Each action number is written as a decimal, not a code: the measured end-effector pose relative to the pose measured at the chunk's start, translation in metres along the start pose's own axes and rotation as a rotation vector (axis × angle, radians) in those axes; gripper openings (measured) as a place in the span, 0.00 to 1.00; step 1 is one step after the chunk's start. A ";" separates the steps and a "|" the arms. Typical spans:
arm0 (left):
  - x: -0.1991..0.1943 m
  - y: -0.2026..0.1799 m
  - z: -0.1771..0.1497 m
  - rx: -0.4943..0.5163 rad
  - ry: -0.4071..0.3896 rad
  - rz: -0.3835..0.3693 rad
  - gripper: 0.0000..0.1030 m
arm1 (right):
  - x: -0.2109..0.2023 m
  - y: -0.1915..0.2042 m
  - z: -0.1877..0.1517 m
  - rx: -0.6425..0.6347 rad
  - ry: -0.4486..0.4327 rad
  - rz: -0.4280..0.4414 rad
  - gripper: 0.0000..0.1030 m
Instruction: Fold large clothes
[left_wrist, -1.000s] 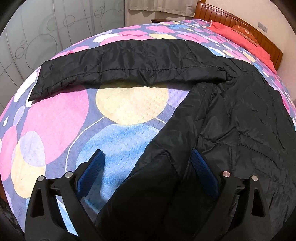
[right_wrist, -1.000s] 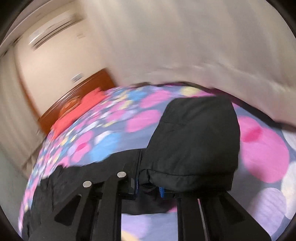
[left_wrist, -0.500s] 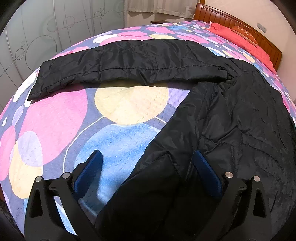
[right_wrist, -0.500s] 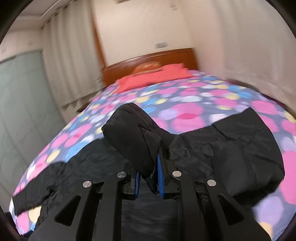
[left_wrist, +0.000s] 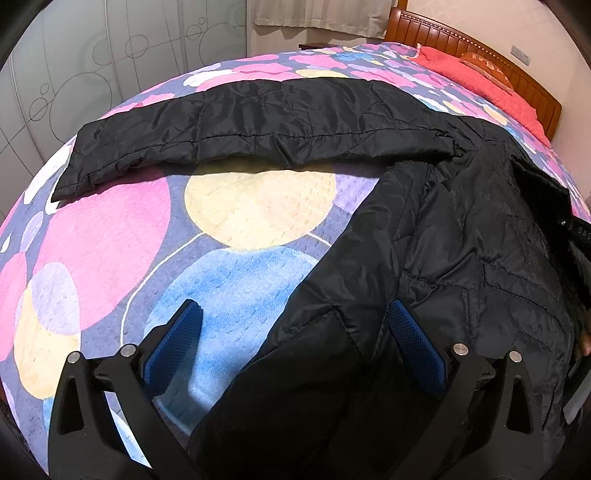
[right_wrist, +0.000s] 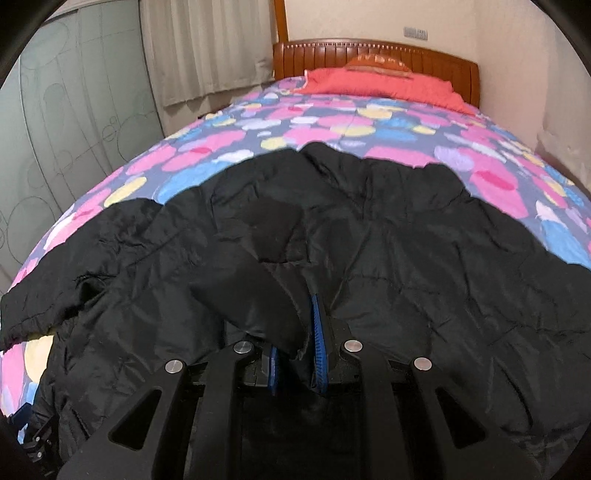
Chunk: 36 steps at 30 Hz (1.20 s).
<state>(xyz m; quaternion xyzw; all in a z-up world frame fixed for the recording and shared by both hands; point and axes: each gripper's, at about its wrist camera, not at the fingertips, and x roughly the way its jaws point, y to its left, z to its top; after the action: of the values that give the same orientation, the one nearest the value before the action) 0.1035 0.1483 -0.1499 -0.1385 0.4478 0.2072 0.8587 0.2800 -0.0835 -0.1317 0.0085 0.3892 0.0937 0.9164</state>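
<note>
Right now I read this as the sleeve-folding step: the bedspread (left_wrist: 258, 206) fills everything ahead of both tongs, a bumpy woven cover printed in big pink, yellow and blue discs, and the black jacket (right_wrist: 406, 258) lies spread flat across it. It is quilted, slightly glossy nylon, puffy, with stitched diagonal seams that catch the light.

Ahead of my left tongs (left_wrist: 295, 336) one sleeve (left_wrist: 258, 122) stretches straight out to the left, well beyond the fingertips, a long flat tube with a stitched line along it. Those tongs are spread wide; the jacket's hem edge lies between the blue ribbed pads (left_wrist: 173, 347), but I cannot say either pad presses it.

My right tongs (right_wrist: 295, 354) are pinched nearly together on the other sleeve (right_wrist: 258, 295), whose cuff end sits between the pads while the rest slants up and leftward over the jacket's body.

In my judgement the next move calls for lowering that cuff onto the chest panel and letting go, then reaching the left tongs forward to the outstretched sleeve. Slick fabric like this will likely slide rather than crease, so I would lay it down slowly.

Beyond everything, a red pillow (right_wrist: 388, 85) rests against the wooden headboard (right_wrist: 369, 50).
</note>
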 end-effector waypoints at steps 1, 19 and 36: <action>0.000 0.000 0.000 0.001 -0.001 0.001 0.98 | 0.001 -0.001 0.000 0.000 0.006 -0.001 0.15; 0.000 -0.001 0.000 0.001 -0.001 0.003 0.98 | -0.074 -0.093 0.006 0.136 -0.078 -0.094 0.52; 0.001 -0.001 0.000 0.007 0.000 0.010 0.98 | -0.055 -0.190 -0.019 0.333 -0.001 -0.366 0.53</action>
<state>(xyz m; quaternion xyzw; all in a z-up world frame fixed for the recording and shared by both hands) 0.1050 0.1477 -0.1509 -0.1334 0.4491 0.2100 0.8581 0.2602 -0.2812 -0.1228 0.0887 0.3938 -0.1395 0.9042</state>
